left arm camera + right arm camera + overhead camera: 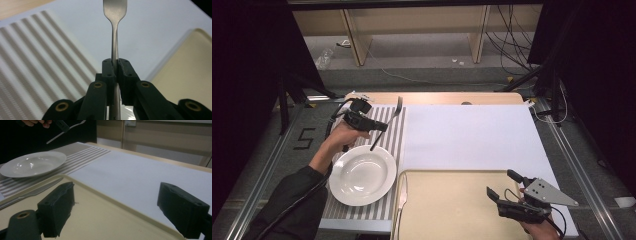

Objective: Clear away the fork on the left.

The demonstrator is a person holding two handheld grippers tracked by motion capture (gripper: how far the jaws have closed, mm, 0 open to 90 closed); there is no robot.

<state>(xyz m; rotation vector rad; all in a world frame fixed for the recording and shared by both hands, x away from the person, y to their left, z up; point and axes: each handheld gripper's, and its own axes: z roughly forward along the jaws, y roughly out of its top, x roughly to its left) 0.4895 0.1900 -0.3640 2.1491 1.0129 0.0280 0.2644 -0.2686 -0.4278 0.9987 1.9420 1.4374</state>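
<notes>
We look down on a tabletop (437, 98) laid with a white sheet (472, 135), a beige tray (452, 205) at the near edge and a striped placemat (394, 135) on the left. A white plate (362, 175) sits on the placemat; a knife (401, 202) lies along the tray's left rim.

The left claw (382, 126) is clenched on a fork (388, 122), gripping its handle about midway. In the left gripper view the fork (115, 35) runs straight up out between the pinched pads, its head beyond them. The fork hangs in the air over the placemat, just behind the plate, slanted with its tines up and away from us.

The right claw (500, 184) rests over the tray's right end, released and grasping nothing.

We judge the carry to be in hand: the fork is up off the surface, not yet placed. The next move calls for swinging it to its spot, lowering it level, then letting go.
</notes>
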